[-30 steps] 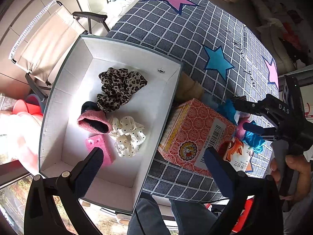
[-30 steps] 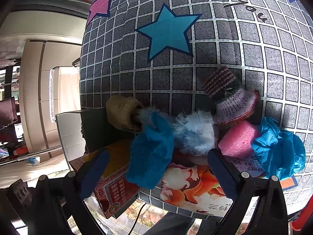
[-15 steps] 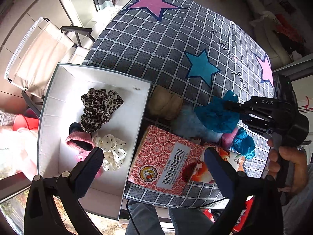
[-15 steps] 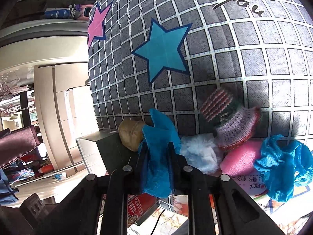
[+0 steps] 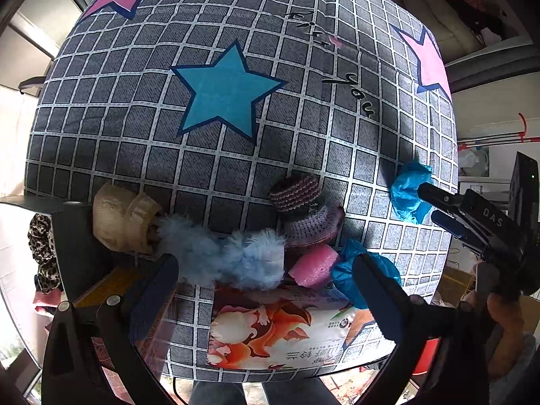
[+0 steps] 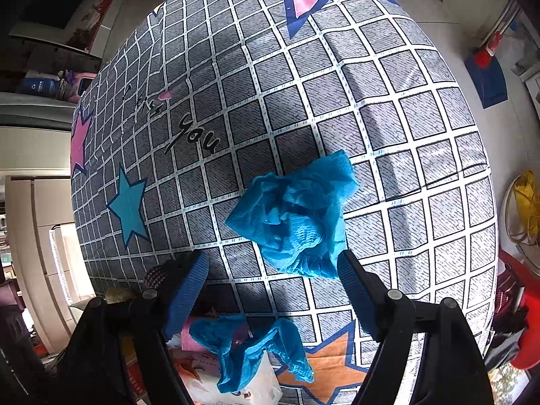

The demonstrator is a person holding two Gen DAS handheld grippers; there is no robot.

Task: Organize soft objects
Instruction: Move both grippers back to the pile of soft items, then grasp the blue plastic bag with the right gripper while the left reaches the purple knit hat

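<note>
Only the left view shows the fluffy pom-pom (image 5: 236, 260). The right hand-held gripper (image 6: 273, 290), jaws opening, has released the crinkled blue cloth (image 6: 293, 216); left hand-held gripper (image 5: 266, 290) gapes empty.

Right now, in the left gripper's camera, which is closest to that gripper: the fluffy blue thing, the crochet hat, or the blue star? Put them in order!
From the left gripper:
1. Fluffy light-blue scrunchie, lying just ahead between its fingers.
2. Striped crochet hat, a little further back, toward the right.
3. Blue star printed on the checked cloth, far up the table.
</note>
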